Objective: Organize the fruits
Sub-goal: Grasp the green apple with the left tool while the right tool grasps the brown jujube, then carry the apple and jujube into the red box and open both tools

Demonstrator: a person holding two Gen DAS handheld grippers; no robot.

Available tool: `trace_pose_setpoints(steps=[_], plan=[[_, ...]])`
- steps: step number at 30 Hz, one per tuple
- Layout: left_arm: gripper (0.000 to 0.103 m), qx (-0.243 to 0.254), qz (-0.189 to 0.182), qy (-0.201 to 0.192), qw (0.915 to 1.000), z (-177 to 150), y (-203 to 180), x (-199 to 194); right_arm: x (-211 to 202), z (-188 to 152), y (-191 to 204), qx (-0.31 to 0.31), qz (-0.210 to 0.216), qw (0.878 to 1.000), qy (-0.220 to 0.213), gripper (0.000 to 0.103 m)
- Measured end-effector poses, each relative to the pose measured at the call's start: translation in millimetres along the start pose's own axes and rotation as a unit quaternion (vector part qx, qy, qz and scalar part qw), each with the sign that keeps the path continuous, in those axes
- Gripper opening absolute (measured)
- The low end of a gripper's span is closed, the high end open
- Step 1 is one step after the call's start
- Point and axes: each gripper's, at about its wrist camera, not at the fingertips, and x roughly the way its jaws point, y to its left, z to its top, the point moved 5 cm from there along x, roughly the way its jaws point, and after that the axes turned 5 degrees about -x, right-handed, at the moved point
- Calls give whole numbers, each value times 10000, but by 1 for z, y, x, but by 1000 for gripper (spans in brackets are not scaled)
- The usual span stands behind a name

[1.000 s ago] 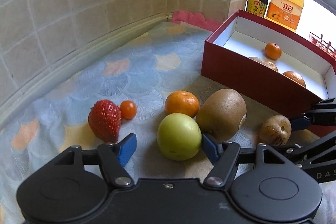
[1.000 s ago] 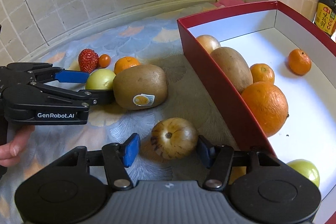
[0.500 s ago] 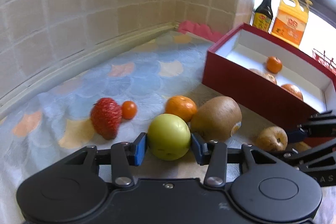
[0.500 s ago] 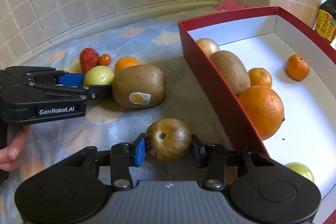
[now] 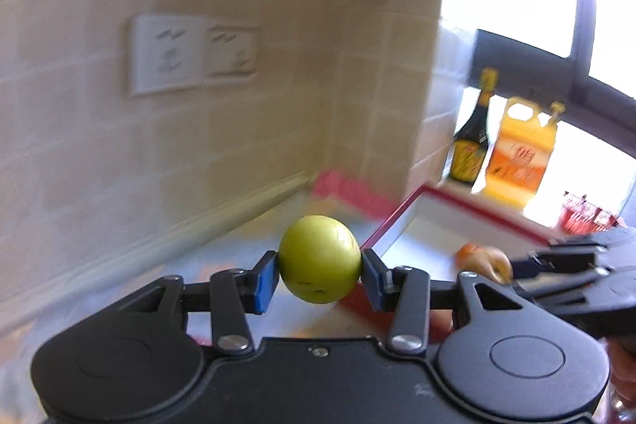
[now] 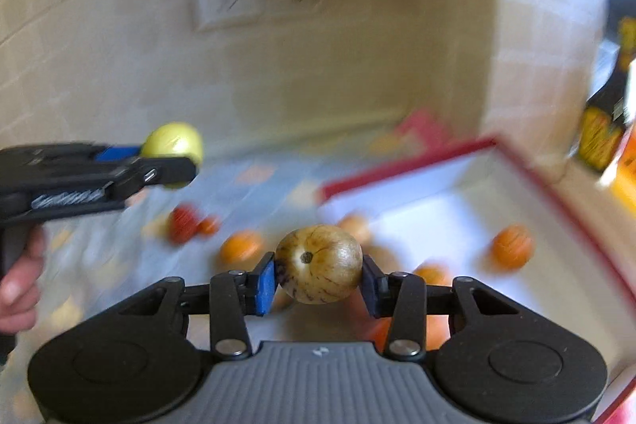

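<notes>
Blue pads of the left gripper (image 5: 320, 275) are clamped on a green apple (image 5: 320, 259), held clear of the counter. The right gripper (image 6: 318, 275) is likewise closed on a brown, speckled round fruit (image 6: 318, 263), also lifted; its exact kind cannot be told.

Below and beyond, heavily blurred, a patterned cloth (image 6: 258, 185) in pale blue with orange patches covers the counter. On it lie a strawberry (image 6: 183, 223), a small red fruit (image 6: 207, 225) just beside it, and an orange fruit (image 6: 240, 247) nearer the camera.

To the right stands a red box (image 6: 401, 165) with a white interior, holding several orange fruits, one of them (image 6: 512, 246) apart from the rest.

Beyond the box, by a bright window, stand a dark sauce bottle (image 5: 471, 142) and a yellow jug (image 5: 520, 153), side by side.

Beige tiled walls meet at a corner; a white double socket plate (image 5: 190, 58) is fixed to the left wall.
</notes>
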Motion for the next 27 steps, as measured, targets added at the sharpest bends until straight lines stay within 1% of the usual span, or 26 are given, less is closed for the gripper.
trace_pose_setpoints(steps=[2,4,6,7,10,12,16,20,23,27], plan=[[54,55,-158,44,9998,13,-19,20,4,16,-30,5,-274,9995,-157,45],[54,-13,-364,207,9991,20,-38,47,14,29,-59,62,-406,9990,-176,45],[54,-159,-540,500,9972,18,-53,78,32,37,-82,38,-402,9992,-1,45],[54,-186,-577,652,9960,15,-61,94,40,40,-93,143,-383,9992,40,45],[54,-155,-603,1050,9925,0,-76,133,64,42,-122,621,-290,9974,220,45],[54,-87,-597,1215,9908,-7,-80,149,81,40,-134,786,-279,9960,319,45],[54,48,-559,1433,9881,-19,-83,170,106,27,-140,942,-274,9938,525,45],[54,7,-520,1627,9853,-26,-81,186,125,19,-139,964,-329,9919,757,45],[54,-35,-499,1768,9830,-30,-78,192,136,13,-141,1065,-324,9893,939,45],[54,-17,-496,1827,9819,-32,-79,194,142,7,-140,1070,-322,9886,1012,46]])
